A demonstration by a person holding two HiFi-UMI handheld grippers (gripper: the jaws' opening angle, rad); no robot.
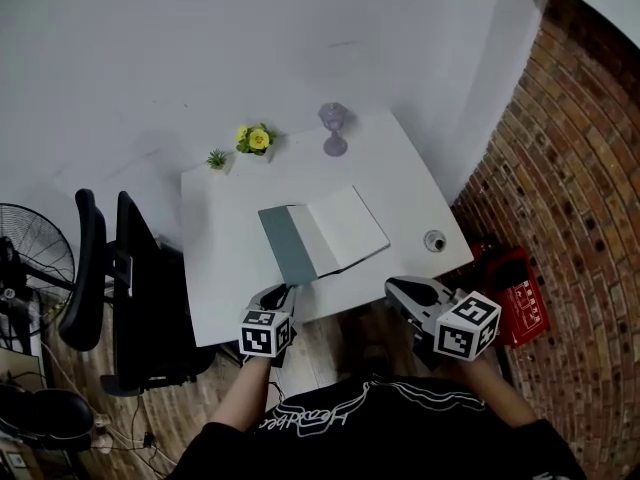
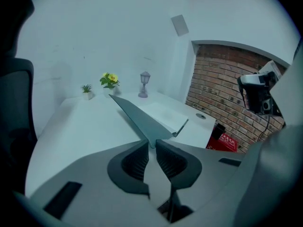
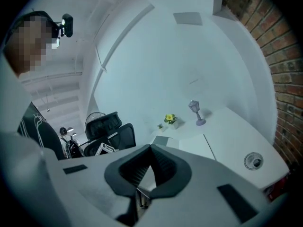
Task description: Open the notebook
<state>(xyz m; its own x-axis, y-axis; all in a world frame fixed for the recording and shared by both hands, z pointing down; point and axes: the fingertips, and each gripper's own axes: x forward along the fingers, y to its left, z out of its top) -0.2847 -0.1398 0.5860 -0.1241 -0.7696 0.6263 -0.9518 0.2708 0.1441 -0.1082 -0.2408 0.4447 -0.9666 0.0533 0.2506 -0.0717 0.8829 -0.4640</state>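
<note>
The notebook lies on the white table with its white page showing. Its grey cover is lifted and slants up toward the left. My left gripper is at the table's near edge, shut on the cover's near corner. In the left gripper view the cover runs as a thin tilted sheet straight into the pinched tips of the left gripper. My right gripper hovers off the table's near right corner, shut with nothing in it; in its own view the right gripper has its tips together.
At the table's far edge stand a small green plant, a pot of yellow flowers and a purple lantern. A small round object sits near the right edge. An office chair and a fan are left; a red case lies by the brick wall.
</note>
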